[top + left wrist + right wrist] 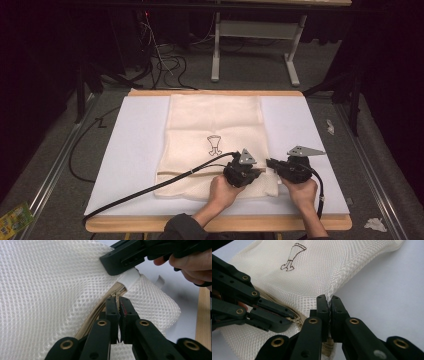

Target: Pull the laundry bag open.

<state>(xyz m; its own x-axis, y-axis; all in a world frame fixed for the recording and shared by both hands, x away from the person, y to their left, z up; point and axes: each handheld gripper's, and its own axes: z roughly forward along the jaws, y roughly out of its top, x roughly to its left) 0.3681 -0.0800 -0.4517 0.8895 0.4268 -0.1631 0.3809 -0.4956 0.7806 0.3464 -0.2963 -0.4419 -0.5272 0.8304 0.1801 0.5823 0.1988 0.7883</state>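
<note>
A cream mesh bag (pixel 215 125) with a small black printed figure (pixel 214 145) lies flat on the white table pad (pixel 135 150). Its beige zipper (pixel 100 312) runs along the near edge. At the bag's near right corner my left gripper (pixel 261 171) points right and is shut on the zipper's end (pixel 116 295). Pointing left against it, my right gripper (pixel 270 162) is shut on the bag's white edge tab (pixel 130 278). The right gripper view has its own jaws (pixel 329 305) pinching the mesh edge, with the left gripper (pixel 287 317) beside them on the zipper. The two grippers' tips nearly meet.
The pad covers a wooden table whose front edge (pixel 150 223) shows. A black cable (pixel 150 187) trails left from the left gripper across the bag. Beyond the table stand a white desk frame (pixel 255 45) and floor cables. Crumpled paper (pixel 375 224) lies on the floor at the right.
</note>
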